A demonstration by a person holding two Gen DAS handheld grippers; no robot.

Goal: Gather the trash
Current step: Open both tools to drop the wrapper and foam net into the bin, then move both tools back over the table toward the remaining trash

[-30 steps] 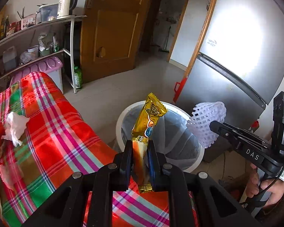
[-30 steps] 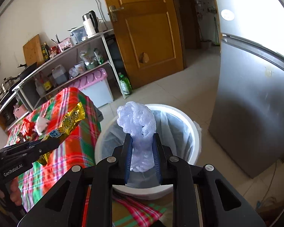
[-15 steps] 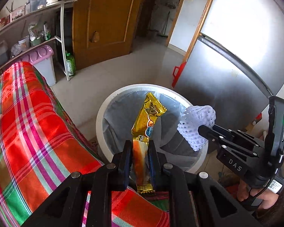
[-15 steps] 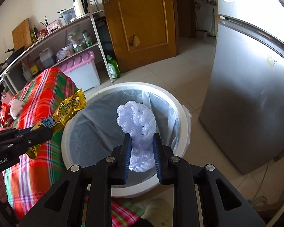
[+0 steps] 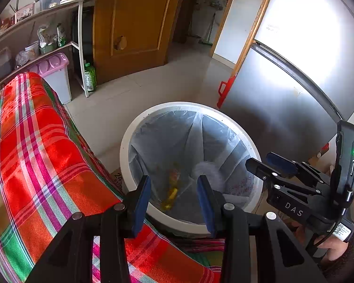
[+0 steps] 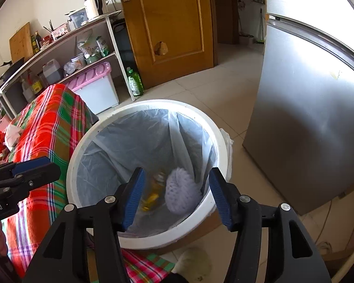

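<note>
A white round trash bin [image 5: 134, 129] [image 6: 221, 146] with a clear liner stands on the floor beside the table. Inside it lie a yellow snack wrapper [image 5: 173, 189] [image 6: 153, 192], blurred, and a white foam fruit net [image 5: 208, 173] [image 6: 180, 192]. My left gripper [image 5: 174, 200] is open and empty above the bin's near rim. My right gripper [image 6: 175, 194] is open and empty above the bin; it also shows in the left wrist view [image 5: 271, 165]. The left gripper shows at the left edge of the right wrist view [image 6: 33, 167].
A table with a red plaid cloth [image 5: 35, 146] [image 6: 49, 122] stands left of the bin, with crumpled white tissue [image 6: 11, 133] and red wrappers on it. A steel fridge [image 5: 295, 89] is on the right. A shelf, a pink-lidded box [image 6: 92, 82] and a wooden door are behind.
Both grippers opened over the bin. The yellow wrapper and the foam net dropped out of them into the bin.
</note>
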